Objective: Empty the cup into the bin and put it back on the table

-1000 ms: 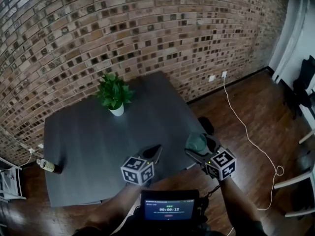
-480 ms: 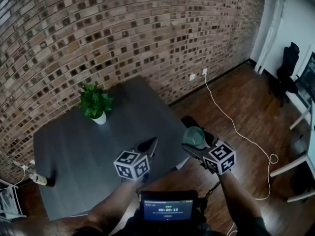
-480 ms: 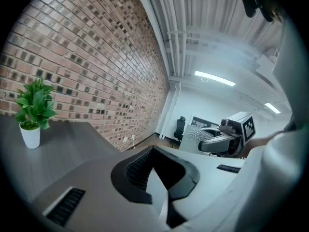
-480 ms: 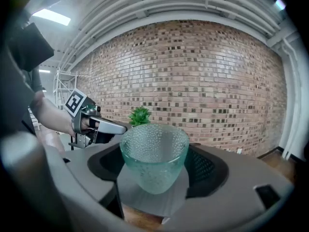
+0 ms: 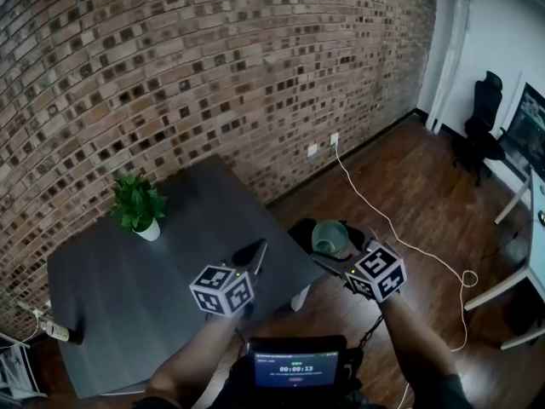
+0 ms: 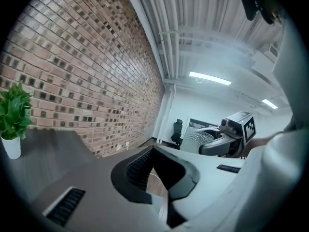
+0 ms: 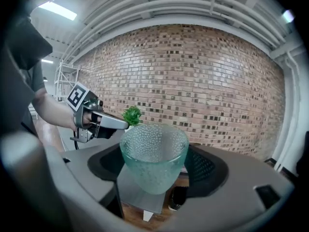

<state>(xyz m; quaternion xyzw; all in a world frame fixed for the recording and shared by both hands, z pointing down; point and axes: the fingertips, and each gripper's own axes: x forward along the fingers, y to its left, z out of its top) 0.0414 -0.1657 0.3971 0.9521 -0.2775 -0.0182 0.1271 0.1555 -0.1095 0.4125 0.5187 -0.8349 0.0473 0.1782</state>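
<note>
A green-tinted pebbled glass cup (image 7: 153,153) sits upright between my right gripper's (image 7: 154,167) jaws, which are shut on it. In the head view the cup (image 5: 329,237) hangs just past the right corner of the dark grey table (image 5: 128,288), beside a black bin (image 5: 300,228) on the floor. My left gripper (image 5: 254,254) is shut and empty over the table's right part. In the left gripper view its jaws (image 6: 158,172) are together, and the cup (image 6: 200,140) shows to the right.
A potted plant (image 5: 139,204) stands at the table's back and a bottle (image 5: 58,331) at its left edge. A white cable (image 5: 387,224) runs across the wood floor. An office chair (image 5: 482,124) and a white desk (image 5: 530,254) are at the right, with the brick wall behind.
Both grippers moved right and up, away from the table's middle. The cup went from the table's edge to past its corner, next to the bin. The view swung right.
</note>
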